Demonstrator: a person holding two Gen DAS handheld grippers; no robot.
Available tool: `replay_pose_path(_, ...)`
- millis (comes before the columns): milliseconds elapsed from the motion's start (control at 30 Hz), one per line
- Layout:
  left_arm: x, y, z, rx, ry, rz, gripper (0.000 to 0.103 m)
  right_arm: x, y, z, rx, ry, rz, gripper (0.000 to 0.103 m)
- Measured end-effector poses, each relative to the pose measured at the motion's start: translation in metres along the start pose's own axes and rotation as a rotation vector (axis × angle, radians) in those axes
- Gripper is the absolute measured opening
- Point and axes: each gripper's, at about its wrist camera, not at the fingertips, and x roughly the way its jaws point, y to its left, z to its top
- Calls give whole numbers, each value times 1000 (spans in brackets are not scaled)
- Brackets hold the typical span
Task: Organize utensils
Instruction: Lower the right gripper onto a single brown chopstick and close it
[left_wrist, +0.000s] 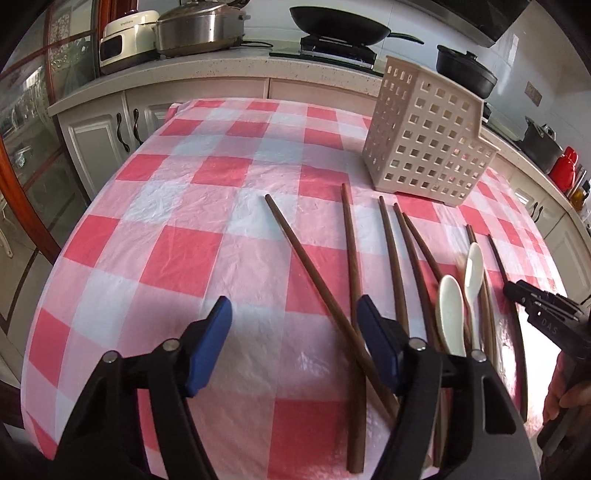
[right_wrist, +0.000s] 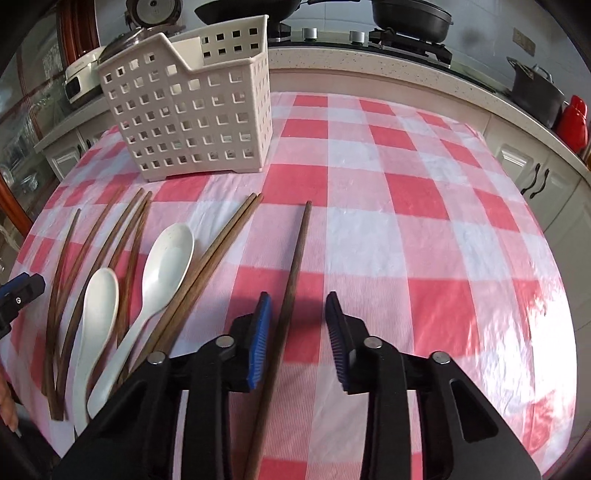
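The bench (left_wrist: 177, 258), under a red-and-white checked cover, shows open room across the left and centre of the left wrist view and across the whole right half of the right wrist view; its far edge meets the kitchen cabinets (left_wrist: 103, 129). The perforated utensil holder (right_wrist: 192, 107) stands upright at upper left of the right wrist view, apart from the utensils. Wooden chopsticks (left_wrist: 314, 273) lie loose, fanned out in front of it, with two white spoons (right_wrist: 162, 266) among them. The left claw (left_wrist: 295, 321) is spread, nothing pressed; one chopstick passes beside its right finger. The right claw (right_wrist: 297, 317) stands partly spread astride a single chopstick (right_wrist: 295, 266), which lies just beside its left pad; contact cannot be confirmed.
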Motion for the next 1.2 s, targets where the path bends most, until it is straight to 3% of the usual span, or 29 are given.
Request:
replay_pose_path(100, 14, 2, 8, -9, 33, -5, 56, 5, -1, 8, 0, 9, -11, 24)
replay_pose_path(333, 36, 12, 29, -44, 48, 19, 52, 10, -3, 14, -9, 8, -6, 24)
replay_pose_path(600, 49, -11, 41, 53, 61, 93, 22, 13, -1, 17, -26, 1, 0, 24)
replay_pose_path(667, 51, -19, 40, 88, 53, 101, 14, 13, 0, 18, -39, -2, 11, 20)
replay_pose_path(733, 51, -22, 40, 99, 55, 90, 11, 13, 1, 18, -47, -4, 30, 12)
replay_pose_path(933, 43, -21, 38, 59, 64, -40, 6, 6, -5, 12, -6, -17, 121, 9)
replay_pose_path(1200, -6, -25, 34, 75, -89, -70, 6, -38, -8, 16, 22, -150, 157, 8)
